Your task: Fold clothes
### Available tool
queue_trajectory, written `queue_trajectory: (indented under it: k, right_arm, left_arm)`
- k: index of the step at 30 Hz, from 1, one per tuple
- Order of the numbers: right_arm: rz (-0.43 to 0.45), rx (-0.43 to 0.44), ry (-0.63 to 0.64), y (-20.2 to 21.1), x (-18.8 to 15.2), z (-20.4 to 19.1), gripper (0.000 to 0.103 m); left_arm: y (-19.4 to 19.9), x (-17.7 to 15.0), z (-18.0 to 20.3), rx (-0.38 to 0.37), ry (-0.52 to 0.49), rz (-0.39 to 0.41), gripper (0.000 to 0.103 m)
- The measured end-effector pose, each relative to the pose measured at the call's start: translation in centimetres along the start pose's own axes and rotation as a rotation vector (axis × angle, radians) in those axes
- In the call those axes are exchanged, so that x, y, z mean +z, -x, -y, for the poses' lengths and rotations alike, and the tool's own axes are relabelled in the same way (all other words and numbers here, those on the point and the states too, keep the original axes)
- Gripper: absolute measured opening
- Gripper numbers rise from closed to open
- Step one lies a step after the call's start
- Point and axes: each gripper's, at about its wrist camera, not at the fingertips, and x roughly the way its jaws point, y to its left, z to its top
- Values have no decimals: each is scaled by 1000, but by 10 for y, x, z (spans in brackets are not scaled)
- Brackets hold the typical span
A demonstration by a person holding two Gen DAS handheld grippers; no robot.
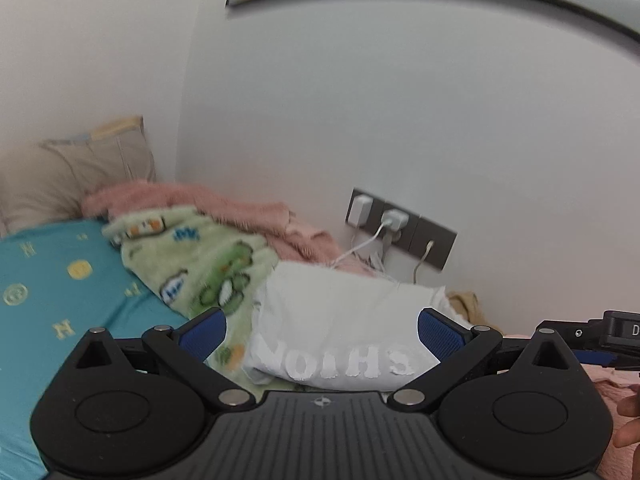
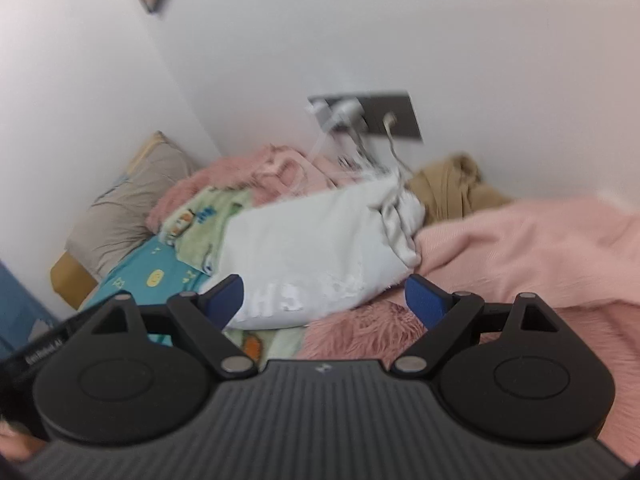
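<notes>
A folded white garment (image 1: 340, 320) with white block lettering lies on the bed, on a green cartoon-print blanket (image 1: 192, 264). It also shows in the right wrist view (image 2: 312, 252). My left gripper (image 1: 322, 332) is open and empty, its blue-padded fingers (image 1: 202, 334) spread just in front of the garment. My right gripper (image 2: 324, 300) is open and empty, also close before the garment's lettered edge. Part of the right gripper (image 1: 600, 340) shows at the right edge of the left wrist view.
A teal patterned sheet (image 1: 52, 288) and beige pillow (image 1: 68, 176) lie to the left. A pink fluffy blanket (image 2: 520, 252) lies to the right, a tan garment (image 2: 452, 184) behind. A wall socket panel (image 1: 400, 228) with chargers and cables sits just beyond the garment.
</notes>
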Motion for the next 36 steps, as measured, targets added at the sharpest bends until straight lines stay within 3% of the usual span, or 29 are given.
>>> queue_trajectory:
  k: [7, 14, 24, 36]
  right_arm:
    - [113, 41, 104, 80, -21, -30, 89]
    - [195, 63, 205, 128, -65, -52, 89]
    - [304, 58, 307, 140, -122, -85, 89]
    - [340, -19, 379, 125, -144, -105, 89]
  left_arm:
    - [105, -5, 28, 58, -106, 126, 103]
    - [181, -39, 37, 62, -72, 213, 103]
    - [204, -88, 12, 107, -32, 247, 103]
    - [197, -111, -16, 144, -48, 243, 103]
